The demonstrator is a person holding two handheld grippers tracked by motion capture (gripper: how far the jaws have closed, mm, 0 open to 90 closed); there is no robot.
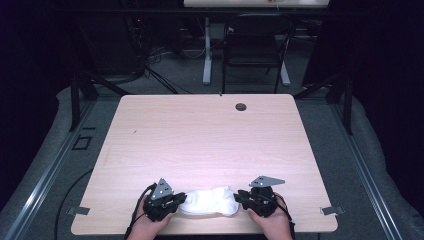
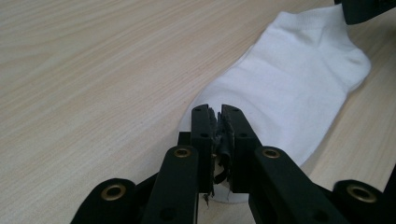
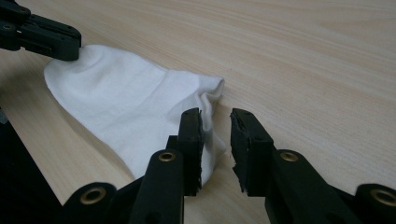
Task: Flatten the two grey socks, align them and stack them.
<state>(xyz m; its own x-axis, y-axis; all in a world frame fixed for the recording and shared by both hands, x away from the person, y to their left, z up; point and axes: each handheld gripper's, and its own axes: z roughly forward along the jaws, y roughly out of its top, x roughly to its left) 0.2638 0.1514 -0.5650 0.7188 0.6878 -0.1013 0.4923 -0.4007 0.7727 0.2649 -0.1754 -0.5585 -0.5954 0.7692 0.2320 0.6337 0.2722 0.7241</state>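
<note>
Currently lying flat near the near edge of the table (image 1: 210,130), midway between left and right: one white sock (image 1: 210,201), toe end to the left, cuff end to the right.

Handling, as judged: light, soft, limp; no shape of its own once lifted; likely to sag and fold between two holds. Low risk of damage. Best taken at the two ends, toe and cuff, each pinch well in from the edge to prevent slip-out.

Left gripper (image 2: 220,122): low over the table at the left end of the sock, pointed right along it, jaws clenched on the toe, a little white cloth visible in the slit between them. Held from the near side by the left hand (image 1: 146,226).

Right gripper (image 3: 215,133): low at the right end, pointed left, jaws released and apart, left jaw touching the rumpled cuff, right jaw over bare wood. No hold on the cuff yet. Right hand (image 1: 272,224) behind it at the near edge.
</note>
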